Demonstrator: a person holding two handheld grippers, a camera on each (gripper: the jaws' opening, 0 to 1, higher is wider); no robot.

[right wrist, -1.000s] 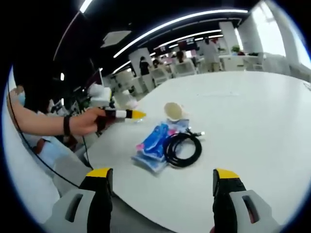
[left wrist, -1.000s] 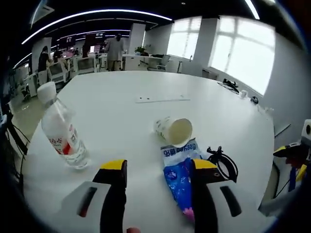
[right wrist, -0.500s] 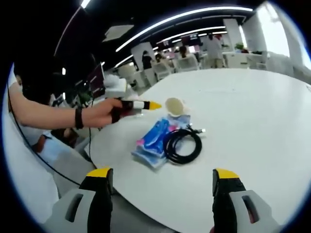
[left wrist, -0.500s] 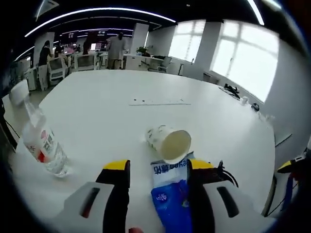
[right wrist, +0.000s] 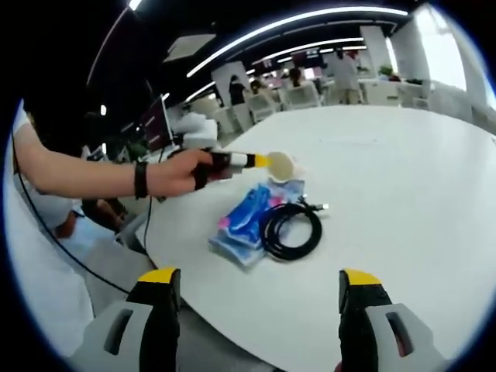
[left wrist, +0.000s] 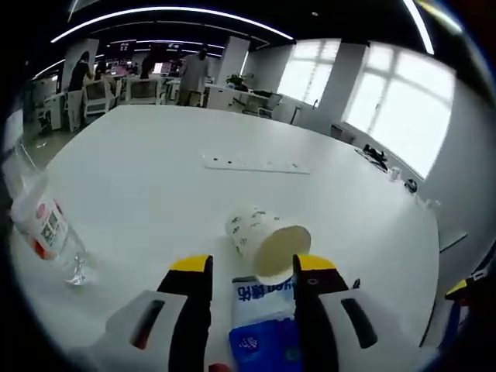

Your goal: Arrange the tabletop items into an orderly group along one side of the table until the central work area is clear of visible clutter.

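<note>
tabletop items near the jaws
paper cup [left wrist: 263,240] lies tipped ahead of left jaws, blue packet [left wrist: 263,322] between them, bottle [left wrist: 46,232] far left, black cable [right wrist: 291,231] coiled beside packet.

Left gripper [left wrist: 252,271] open over white tabletop [left wrist: 155,170], yellow-tipped fingers [left wrist: 191,267] flanking blue snack packet [left wrist: 263,325]. Paper cup [left wrist: 263,239] tipped on its side just beyond. Water bottle [left wrist: 43,232] standing far left.
</note>
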